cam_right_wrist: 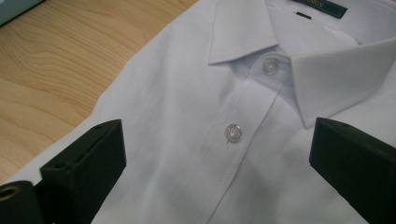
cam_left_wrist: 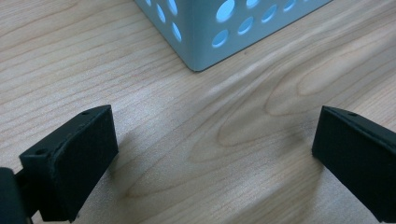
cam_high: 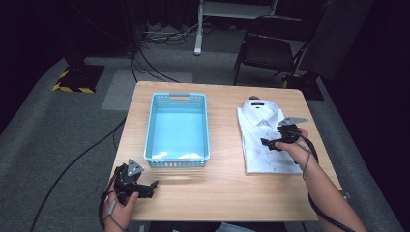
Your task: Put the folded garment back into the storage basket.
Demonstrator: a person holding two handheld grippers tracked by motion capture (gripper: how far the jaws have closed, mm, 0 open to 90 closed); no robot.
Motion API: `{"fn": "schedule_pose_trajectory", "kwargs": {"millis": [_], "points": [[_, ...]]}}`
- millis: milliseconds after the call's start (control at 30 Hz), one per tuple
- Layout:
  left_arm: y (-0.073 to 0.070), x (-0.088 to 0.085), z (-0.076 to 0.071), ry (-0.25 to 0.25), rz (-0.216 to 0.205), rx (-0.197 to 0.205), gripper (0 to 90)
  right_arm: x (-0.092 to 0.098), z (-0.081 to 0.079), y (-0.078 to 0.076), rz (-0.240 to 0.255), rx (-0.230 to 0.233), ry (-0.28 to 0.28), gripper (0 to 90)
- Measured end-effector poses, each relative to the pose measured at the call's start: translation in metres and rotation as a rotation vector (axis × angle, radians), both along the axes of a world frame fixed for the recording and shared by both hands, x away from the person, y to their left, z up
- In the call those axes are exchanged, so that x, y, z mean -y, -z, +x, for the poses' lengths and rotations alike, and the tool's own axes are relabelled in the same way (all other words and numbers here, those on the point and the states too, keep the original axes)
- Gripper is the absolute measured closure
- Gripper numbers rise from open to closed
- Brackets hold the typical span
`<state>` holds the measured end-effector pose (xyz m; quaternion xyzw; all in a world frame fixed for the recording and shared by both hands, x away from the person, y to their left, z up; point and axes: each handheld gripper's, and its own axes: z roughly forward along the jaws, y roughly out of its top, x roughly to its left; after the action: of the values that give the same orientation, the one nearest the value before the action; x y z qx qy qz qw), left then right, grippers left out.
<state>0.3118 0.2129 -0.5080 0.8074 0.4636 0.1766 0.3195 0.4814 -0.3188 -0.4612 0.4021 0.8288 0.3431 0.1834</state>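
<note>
Shirt [cam_high: 263, 137] at the tabletop's [cam_high: 227, 193] right edge lay under the wide-open, empty right gripper [cam_high: 275, 143], best pinched through all folded layers.

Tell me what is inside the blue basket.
The blue basket looks empty: its pale floor shows in the high view, with light patches near the front wall, maybe reflections. The strip just behind that front wall is hidden. The folded white shirt lies beside it on the table.

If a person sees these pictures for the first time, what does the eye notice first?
Most likely the folded white shirt on the right side of the wooden table, with the right gripper open just above it. Next comes the light blue basket at the table's middle, while the left gripper is open near the front edge.
</note>
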Motion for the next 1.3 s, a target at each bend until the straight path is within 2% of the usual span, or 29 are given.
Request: {"fn": "schedule_pose_trajectory", "kwargs": {"millis": [333,367,433,533,833,900,967,1167,1233,1300], "points": [[0.0,0.0,0.0,0.0,0.0,0.0,0.3,0.001,0.006,0.014,-0.03,-0.05,0.026,4.3],[0.0,0.0,0.0,0.0,0.0,0.0,0.3,0.001,0.006,0.017,-0.032,-0.064,0.031,4.3],[0.0,0.0,0.0,0.0,0.0,0.0,0.3,0.0,0.007,0.027,-0.069,-0.144,0.008,4.1],[0.0,0.0,0.0,0.0,0.0,0.0,0.2,0.001,0.007,0.032,-0.055,-0.14,0.032,1.9],[0.0,0.0,0.0,0.0,0.0,0.0,0.3,-0.001,0.006,0.032,-0.068,-0.141,0.044,3.5],[0.0,0.0,0.0,0.0,0.0,0.0,0.2,-0.001,0.005,0.03,-0.071,-0.141,0.063,8.9],[0.0,0.0,0.0,0.0,0.0,0.0,0.3,-0.003,0.003,0.028,-0.072,-0.141,0.079,18.1],[0.0,0.0,0.0,0.0,0.0,0.0,0.3,-0.007,-0.001,0.018,-0.091,-0.169,0.078,61.6],[0.0,0.0,0.0,0.0,0.0,0.0,0.2,-0.009,0.0,0.016,-0.094,-0.188,0.081,69.4],[0.0,0.0,0.0,0.0,0.0,0.0,0.3,-0.009,0.0,0.015,-0.091,-0.2,0.083,71.9]]}}
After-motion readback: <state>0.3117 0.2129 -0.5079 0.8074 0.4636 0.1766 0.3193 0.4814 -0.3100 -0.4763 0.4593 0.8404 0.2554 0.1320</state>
